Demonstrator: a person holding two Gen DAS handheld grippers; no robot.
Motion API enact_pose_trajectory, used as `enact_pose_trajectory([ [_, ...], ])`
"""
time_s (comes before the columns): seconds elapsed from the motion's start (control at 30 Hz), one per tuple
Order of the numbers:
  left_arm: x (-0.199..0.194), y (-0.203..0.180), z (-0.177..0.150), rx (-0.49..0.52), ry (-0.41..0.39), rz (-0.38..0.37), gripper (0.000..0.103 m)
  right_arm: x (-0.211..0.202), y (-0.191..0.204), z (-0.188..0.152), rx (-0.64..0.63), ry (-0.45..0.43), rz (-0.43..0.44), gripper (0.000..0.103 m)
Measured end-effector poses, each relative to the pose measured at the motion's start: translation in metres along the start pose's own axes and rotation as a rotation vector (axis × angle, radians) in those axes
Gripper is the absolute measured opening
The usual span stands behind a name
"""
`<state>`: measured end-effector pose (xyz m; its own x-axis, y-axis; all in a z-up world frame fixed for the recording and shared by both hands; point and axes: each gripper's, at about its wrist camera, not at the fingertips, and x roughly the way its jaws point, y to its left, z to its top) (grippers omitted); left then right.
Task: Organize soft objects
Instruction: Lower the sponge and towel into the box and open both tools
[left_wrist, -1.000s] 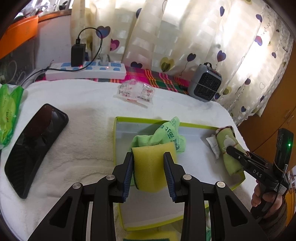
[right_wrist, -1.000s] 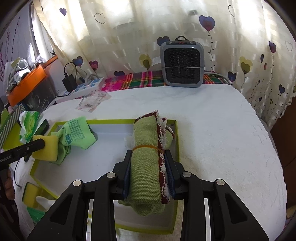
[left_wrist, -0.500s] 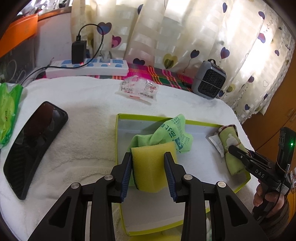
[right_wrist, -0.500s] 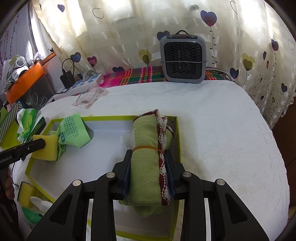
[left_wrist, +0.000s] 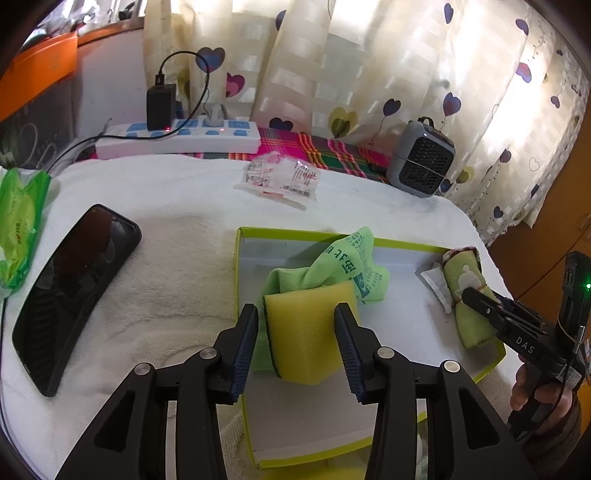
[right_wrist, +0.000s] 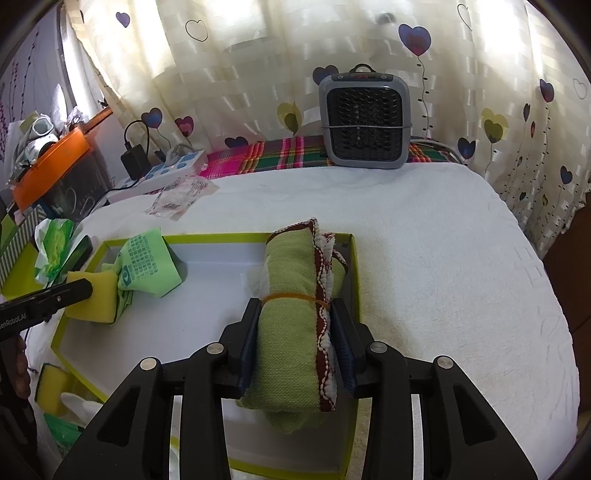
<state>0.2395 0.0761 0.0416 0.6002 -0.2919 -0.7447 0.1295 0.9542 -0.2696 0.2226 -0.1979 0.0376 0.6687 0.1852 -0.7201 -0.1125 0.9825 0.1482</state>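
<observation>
A shallow box with a lime-green rim (left_wrist: 236, 280) (right_wrist: 221, 235) lies on the white towel. My left gripper (left_wrist: 295, 332) has opened; the yellow sponge (left_wrist: 310, 325) (right_wrist: 92, 295) sits between its spread fingers at the box's left side, with a gap on the left. A green cloth bag (left_wrist: 343, 269) (right_wrist: 147, 266) lies behind the sponge. My right gripper (right_wrist: 295, 328) is shut on a rolled green cloth with a red-white trim and rubber band (right_wrist: 295, 317) (left_wrist: 465, 295) at the box's right side.
A black phone (left_wrist: 70, 306) and a green tissue pack (left_wrist: 18, 221) lie left of the box. A plastic packet (left_wrist: 280, 181), a power strip (left_wrist: 177, 138) and a small grey heater (left_wrist: 421, 162) (right_wrist: 364, 122) stand at the back. Another yellow sponge (right_wrist: 51, 387) lies outside the box's near left corner.
My left gripper's fingers have spread apart, letting go of the yellow sponge. My right gripper still holds the rolled cloth, which sits slightly lower in the box.
</observation>
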Motion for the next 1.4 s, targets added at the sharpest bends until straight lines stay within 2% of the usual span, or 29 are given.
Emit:
enact_pose_trajectory([
  [0.33, -0.007, -0.006, -0.001, 0.018, -0.02, 0.013, 0.054, -0.007, -0.001, -0.001, 0.004, -0.025, 0.001, 0.048],
  [0.7, -0.019, -0.005, -0.002, 0.012, -0.053, 0.045, 0.055, -0.013, -0.001, -0.004, 0.015, -0.036, 0.003, 0.05],
  [0.97, -0.03, -0.003, -0.003, -0.003, -0.078, 0.04, 0.055, -0.018, -0.002, -0.007, 0.018, -0.044, 0.003, 0.05],
  [1.4, -0.043, 0.003, -0.014, -0.014, -0.083, 0.056, 0.055, -0.03, 0.0, -0.015, 0.009, -0.065, -0.002, 0.05],
])
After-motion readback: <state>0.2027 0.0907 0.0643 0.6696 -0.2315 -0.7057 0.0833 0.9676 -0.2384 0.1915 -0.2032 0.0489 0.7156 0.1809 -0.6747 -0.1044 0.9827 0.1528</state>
